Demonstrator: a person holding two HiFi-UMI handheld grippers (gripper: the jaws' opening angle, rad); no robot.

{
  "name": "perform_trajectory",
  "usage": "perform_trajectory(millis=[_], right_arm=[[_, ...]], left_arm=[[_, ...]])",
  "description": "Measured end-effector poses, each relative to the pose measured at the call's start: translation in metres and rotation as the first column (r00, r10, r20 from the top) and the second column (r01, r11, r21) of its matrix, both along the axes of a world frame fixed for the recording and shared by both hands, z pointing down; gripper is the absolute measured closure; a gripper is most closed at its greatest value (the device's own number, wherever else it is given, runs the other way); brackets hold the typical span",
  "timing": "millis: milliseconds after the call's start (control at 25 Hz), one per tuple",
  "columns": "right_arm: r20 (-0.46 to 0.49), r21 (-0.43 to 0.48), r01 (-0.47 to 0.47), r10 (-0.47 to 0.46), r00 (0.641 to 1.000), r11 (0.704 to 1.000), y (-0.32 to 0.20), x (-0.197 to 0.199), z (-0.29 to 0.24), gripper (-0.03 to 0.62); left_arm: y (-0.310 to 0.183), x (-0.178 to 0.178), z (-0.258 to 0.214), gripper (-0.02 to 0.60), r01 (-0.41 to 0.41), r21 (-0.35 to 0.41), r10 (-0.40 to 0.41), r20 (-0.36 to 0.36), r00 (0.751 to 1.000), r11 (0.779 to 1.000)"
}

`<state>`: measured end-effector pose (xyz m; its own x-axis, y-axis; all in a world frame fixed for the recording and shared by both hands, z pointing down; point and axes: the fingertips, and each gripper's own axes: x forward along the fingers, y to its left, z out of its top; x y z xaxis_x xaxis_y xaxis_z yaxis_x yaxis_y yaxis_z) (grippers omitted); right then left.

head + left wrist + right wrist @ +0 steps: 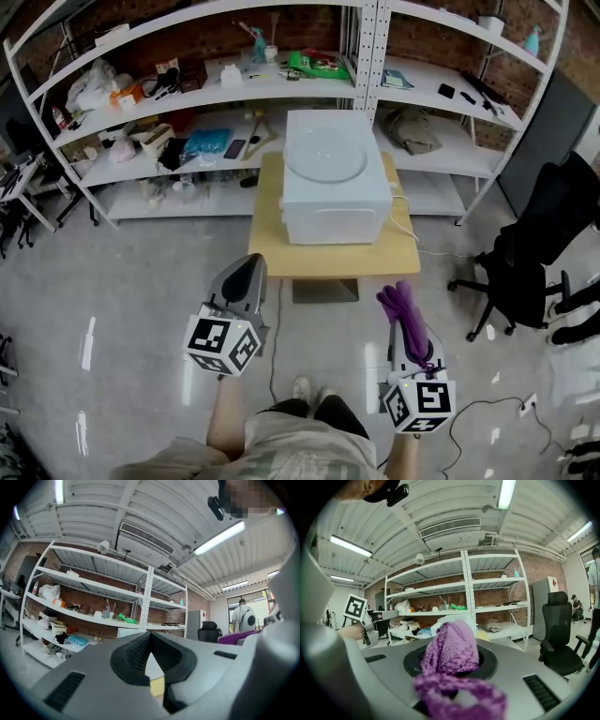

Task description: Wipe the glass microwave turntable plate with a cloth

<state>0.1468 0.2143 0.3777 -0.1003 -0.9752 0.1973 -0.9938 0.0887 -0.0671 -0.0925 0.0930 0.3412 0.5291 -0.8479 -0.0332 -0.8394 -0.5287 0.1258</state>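
- Purple knitted cloth [403, 307] is clamped in your right gripper [409, 342]; the jaws are closed on it and a bunch pokes out in front.
- Your left gripper [247, 270] has its jaws pressed together with nothing between them. It is held low by your side.
- The glass turntable plate [325, 155] lies flat on top of the white microwave [337, 211], which stands on the small wooden table [270, 246] ahead. Both grippers are well apart from it.
- Step in hand looks like the approach: the cloth isn't touching the glass, so wiping is not yet begun.
- Next, step up to the table and lower the cloth onto the plate.
- The plate probably sits loose on the smooth top, so steady its rim with the left gripper or it may slide.
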Motion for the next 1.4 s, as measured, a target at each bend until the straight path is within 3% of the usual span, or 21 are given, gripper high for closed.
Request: perform_trajectory(millis=[160,400,600,880,1000,1120,1400], right_arm=[[-0.011,0.016,0.05,-0.05,0.999,0.999,0.042,-0.014,-0.005,0.54],[0.053,0.006,0.172,-0.172,0.984,0.985,0.133,-0.046,0.003,0.54],[0.006,0.032,0.227,-0.228,0.974,0.973,0.174,-0.059,-0.016,0.54],[0.04,0.105,0.185,-0.19,0.981,0.977,0.204,-0.079,-0.049,0.54],[0.054,0.108,0.146,-0.153,0.987,0.983,0.213,-0.093,-0.051,0.54],[0.018,0.105,0.16,-0.162,0.987,0.982,0.221,-0.116,-0.047,0.54],[0.036,0.069,0.15,-0.153,0.988,0.986,0.231,-0.142,-0.033,0.54]], left_arm=[[0.058,0.0,0.0,0.58,0.003,0.001,-0.003,0.001,1.0,1.0],[0.167,0.005,0.014,0.58,0.016,-0.033,-0.015,0.014,1.0,0.999],[0.228,-0.002,-0.006,0.58,0.023,-0.004,-0.023,0.003,1.0,1.0],[0.263,-0.018,-0.035,0.58,-0.018,0.05,0.018,-0.003,1.0,0.999],[0.27,-0.032,-0.032,0.58,-0.036,0.045,0.037,-0.011,0.999,0.998],[0.274,-0.048,-0.019,0.58,-0.049,0.014,0.049,-0.012,0.999,0.999],[0.282,-0.079,-0.007,0.58,-0.035,-0.005,0.034,-0.013,0.999,0.999]])
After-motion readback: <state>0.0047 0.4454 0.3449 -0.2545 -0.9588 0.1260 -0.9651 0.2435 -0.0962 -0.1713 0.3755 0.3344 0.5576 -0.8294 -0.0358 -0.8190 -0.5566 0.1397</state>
